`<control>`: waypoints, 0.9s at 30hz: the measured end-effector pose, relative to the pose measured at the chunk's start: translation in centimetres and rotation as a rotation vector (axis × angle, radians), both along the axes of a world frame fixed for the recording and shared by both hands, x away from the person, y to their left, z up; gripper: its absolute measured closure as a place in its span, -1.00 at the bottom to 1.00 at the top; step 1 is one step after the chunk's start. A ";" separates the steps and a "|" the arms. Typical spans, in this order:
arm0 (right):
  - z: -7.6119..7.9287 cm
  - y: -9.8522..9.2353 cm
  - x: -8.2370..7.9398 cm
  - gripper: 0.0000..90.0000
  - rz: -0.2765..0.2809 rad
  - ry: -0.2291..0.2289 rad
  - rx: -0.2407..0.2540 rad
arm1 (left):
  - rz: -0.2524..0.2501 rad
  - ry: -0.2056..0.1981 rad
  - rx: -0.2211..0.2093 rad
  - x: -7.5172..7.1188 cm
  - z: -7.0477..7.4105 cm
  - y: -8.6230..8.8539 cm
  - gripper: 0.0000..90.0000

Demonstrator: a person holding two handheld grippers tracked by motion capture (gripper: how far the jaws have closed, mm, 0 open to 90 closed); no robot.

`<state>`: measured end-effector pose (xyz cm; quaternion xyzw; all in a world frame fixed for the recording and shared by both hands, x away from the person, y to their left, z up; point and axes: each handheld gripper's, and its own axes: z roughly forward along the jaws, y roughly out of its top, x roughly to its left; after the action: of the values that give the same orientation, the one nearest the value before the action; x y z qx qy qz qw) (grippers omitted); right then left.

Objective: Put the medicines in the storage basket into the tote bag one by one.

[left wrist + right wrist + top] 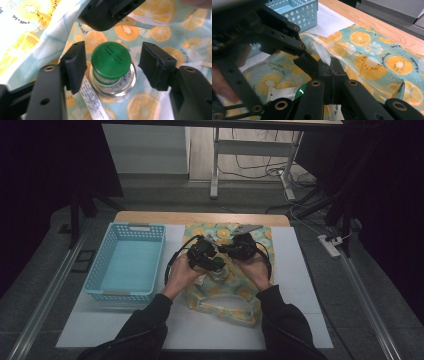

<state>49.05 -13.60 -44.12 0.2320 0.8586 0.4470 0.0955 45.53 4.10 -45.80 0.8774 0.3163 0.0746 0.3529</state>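
Now left gripper (111,62) jaws apart, straddling green-capped bottle (111,60) without touching; right gripper (332,75) clamped on fruit-print bag (372,52) edge.

Both forearms, in dark sleeves, come in from the near edge of the high view and converge over the middle of the table, the bare hands close together. The left hand (181,272) holds the black two-jaw left gripper (211,261), which is angled downward and toward the right. In the left gripper view its jaws stand apart, one black pad (75,65) on each side, with clear gaps to what sits between them. The right hand (256,270) holds the black two-jaw right gripper (226,249), pointed left toward the other. In the right gripper view its jaws are pressed together, pinching a fold of thin fabric.
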 end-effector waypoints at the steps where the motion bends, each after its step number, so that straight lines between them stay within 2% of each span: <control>1: 0.0 0.0 0.0 0.99 0.001 -0.001 0.000 | -0.002 0.000 -0.003 -0.2 0.1 0.1 -0.23; 8: 0.0 0.1 0.0 0.99 0.003 0.000 -0.003 | -0.024 0.018 -0.060 -1.3 0.4 1.1 -0.49; 10: -0.1 0.1 0.0 0.99 0.004 -0.001 -0.004 | -0.045 0.024 -0.071 -1.6 0.4 1.3 -0.55; 15: -0.1 0.1 0.0 0.99 0.002 0.001 -0.004 | -0.064 0.042 -0.096 -2.6 0.4 1.9 -0.65; 24: -0.1 0.2 -0.1 0.99 0.005 0.003 -0.006 | -0.087 0.052 -0.145 -4.0 -0.1 2.6 -0.88; 27: -0.1 0.2 -0.1 0.99 0.006 0.005 -0.009 | -0.097 0.045 -0.147 -4.3 -0.3 2.7 -0.91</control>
<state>48.96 -13.44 -44.22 0.2300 0.8615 0.4430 0.0933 41.19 6.83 -46.09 0.8648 0.2860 0.0142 0.4123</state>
